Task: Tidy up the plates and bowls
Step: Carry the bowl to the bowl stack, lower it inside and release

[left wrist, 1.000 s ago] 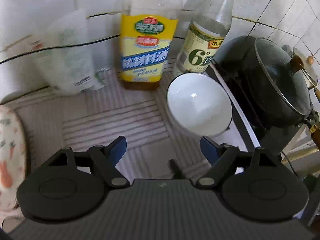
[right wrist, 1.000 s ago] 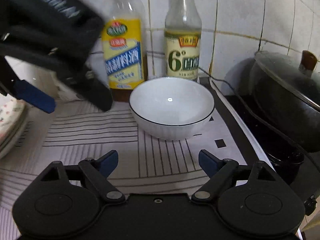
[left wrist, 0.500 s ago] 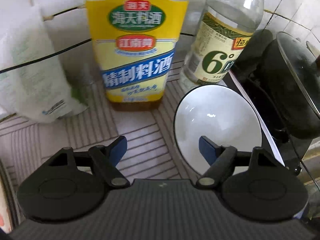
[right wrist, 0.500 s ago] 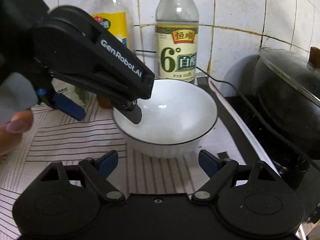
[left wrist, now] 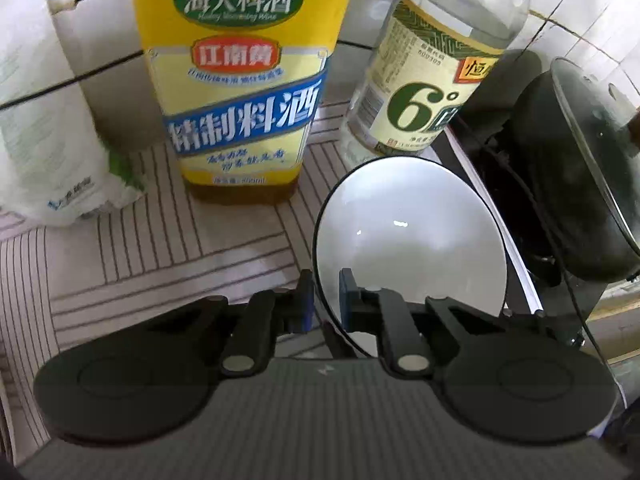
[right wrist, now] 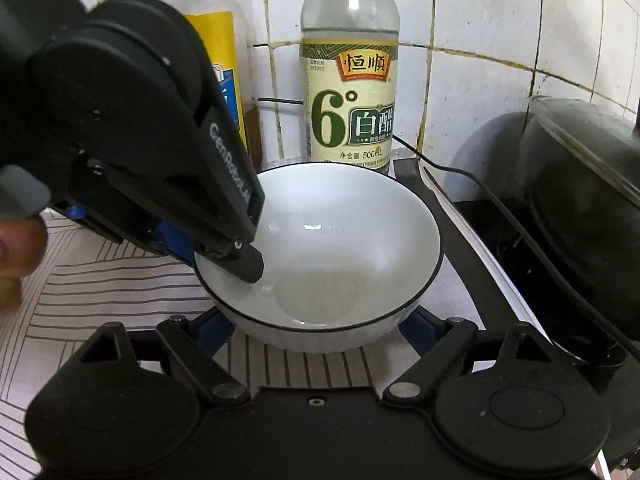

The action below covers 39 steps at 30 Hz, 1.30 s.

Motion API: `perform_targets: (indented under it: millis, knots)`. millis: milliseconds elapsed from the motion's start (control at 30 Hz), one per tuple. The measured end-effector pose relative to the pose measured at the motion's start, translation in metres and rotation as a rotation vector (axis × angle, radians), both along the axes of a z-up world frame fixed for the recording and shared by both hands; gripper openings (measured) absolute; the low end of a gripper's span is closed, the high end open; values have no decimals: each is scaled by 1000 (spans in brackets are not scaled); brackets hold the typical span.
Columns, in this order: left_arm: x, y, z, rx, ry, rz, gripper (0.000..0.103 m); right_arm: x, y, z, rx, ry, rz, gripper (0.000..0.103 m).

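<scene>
The left gripper (left wrist: 325, 294) pinches the white bowl (right wrist: 320, 256) by its near rim, one finger inside, apparently for lifting; the right gripper (right wrist: 316, 328) waits spread around its base.

The only dish in view is a round white ceramic bowl with a thin dark line on its rim (right wrist: 332, 256), also seen from the left wrist camera (left wrist: 412, 240). It is empty and its glazed inside shines with small light spots. It stands upright on the bench, which is covered with a white cloth with thin dark stripes (right wrist: 112, 280). The bowl is near the tiled wall, just in front of two bottles, and a dark pot is close on its right side. Its left rim is clamped between two gripper fingers.
</scene>
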<state>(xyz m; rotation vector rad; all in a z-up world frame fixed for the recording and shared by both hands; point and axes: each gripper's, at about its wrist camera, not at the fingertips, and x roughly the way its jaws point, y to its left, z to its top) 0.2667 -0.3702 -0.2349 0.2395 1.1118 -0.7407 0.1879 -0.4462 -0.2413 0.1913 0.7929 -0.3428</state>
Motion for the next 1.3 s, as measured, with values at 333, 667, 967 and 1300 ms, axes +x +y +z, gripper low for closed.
perform_targets:
  millis: [333, 667, 967, 1300]
  knots:
    - [-13, 11, 0, 61, 17, 11, 12, -2, 10, 4, 44, 11, 12, 91]
    - [-28, 43, 1, 86, 2, 20, 13, -11, 31, 3, 71, 5, 98, 91]
    - [-39, 83, 20, 62, 9, 49, 14, -30, 62, 18, 72, -13, 139, 91]
    - [-58, 132, 46, 63, 8, 99, 14, -49, 96, 46, 38, -52, 263, 91]
